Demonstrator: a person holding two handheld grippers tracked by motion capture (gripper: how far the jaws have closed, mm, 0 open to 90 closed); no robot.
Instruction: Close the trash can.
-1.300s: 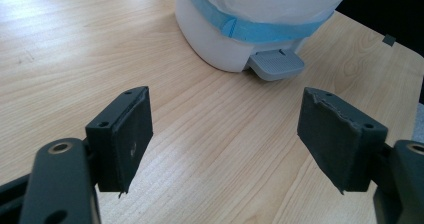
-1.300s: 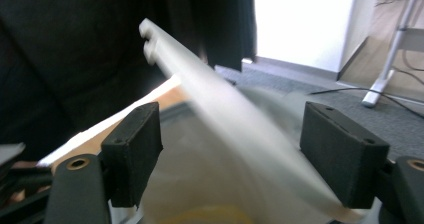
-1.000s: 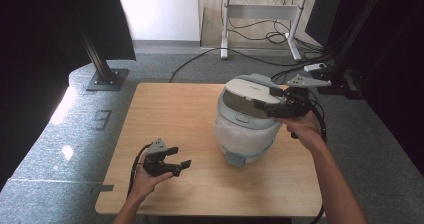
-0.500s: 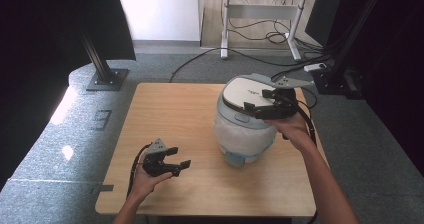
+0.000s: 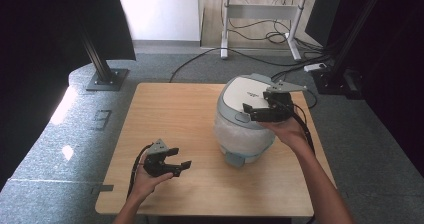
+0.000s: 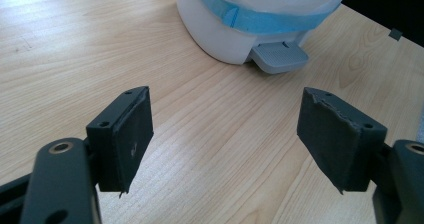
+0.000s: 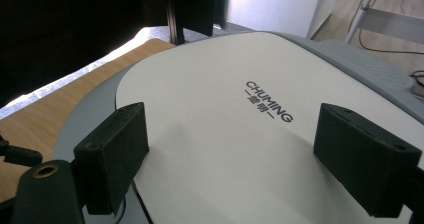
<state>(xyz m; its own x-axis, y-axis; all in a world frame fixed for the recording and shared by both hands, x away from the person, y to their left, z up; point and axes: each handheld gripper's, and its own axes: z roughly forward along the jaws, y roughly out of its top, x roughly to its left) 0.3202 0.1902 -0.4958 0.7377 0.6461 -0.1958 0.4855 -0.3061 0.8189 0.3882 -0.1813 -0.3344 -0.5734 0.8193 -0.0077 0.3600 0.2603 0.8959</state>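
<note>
A white rice cooker [image 5: 239, 134] with a grey-blue lid [image 5: 242, 90] stands on the right half of the wooden table [image 5: 170, 109]. My right gripper [image 5: 250, 112] hovers open just above the lid's front, jaws pointing left. In the right gripper view its jaws [image 7: 240, 149] straddle the white lid panel [image 7: 210, 84] with black lettering, nothing between them. My left gripper [image 5: 181, 158] rests open low on the table's front left, apart from the cooker. In the left gripper view, beyond the left gripper [image 6: 225, 134], the cooker base [image 6: 220, 39] and its grey front tab [image 6: 280, 56] show.
Bare table lies between the left gripper and the cooker. On the floor behind stand a black post on a base plate [image 5: 105, 79], a desk frame [image 5: 260, 14] with loose cables, and a power strip [image 5: 315, 66]. Dark curtains hang at both sides.
My right gripper has slid left and slightly toward me across the cooker's lid. The left gripper and the cooker have stayed put.
</note>
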